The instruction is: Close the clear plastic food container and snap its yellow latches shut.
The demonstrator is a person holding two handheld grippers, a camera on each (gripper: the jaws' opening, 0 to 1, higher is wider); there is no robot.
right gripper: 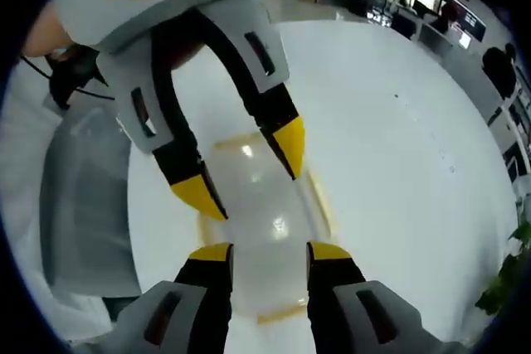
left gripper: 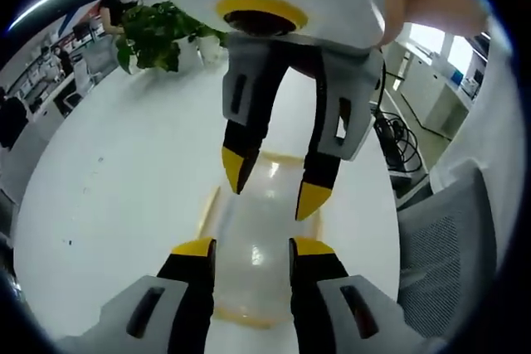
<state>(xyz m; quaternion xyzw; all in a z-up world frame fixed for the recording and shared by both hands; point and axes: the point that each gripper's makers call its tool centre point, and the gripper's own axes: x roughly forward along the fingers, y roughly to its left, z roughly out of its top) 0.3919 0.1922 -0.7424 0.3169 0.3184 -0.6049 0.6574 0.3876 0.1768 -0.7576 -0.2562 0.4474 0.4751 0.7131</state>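
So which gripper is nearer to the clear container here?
Neither clearly: the left gripper and the right gripper both hang open just above the clear container from opposite ends, tips facing. Contact can't be told.

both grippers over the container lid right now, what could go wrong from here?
1. The left gripper and right gripper face each other over the clear container, tips close: they could collide.
2. The glossy lid shows glare; tips may slip on pressing.
3. The yellow latches lie flat along the container's edges beside open jaws; a tip could miss or catch one. Whether any is snapped cannot be told.
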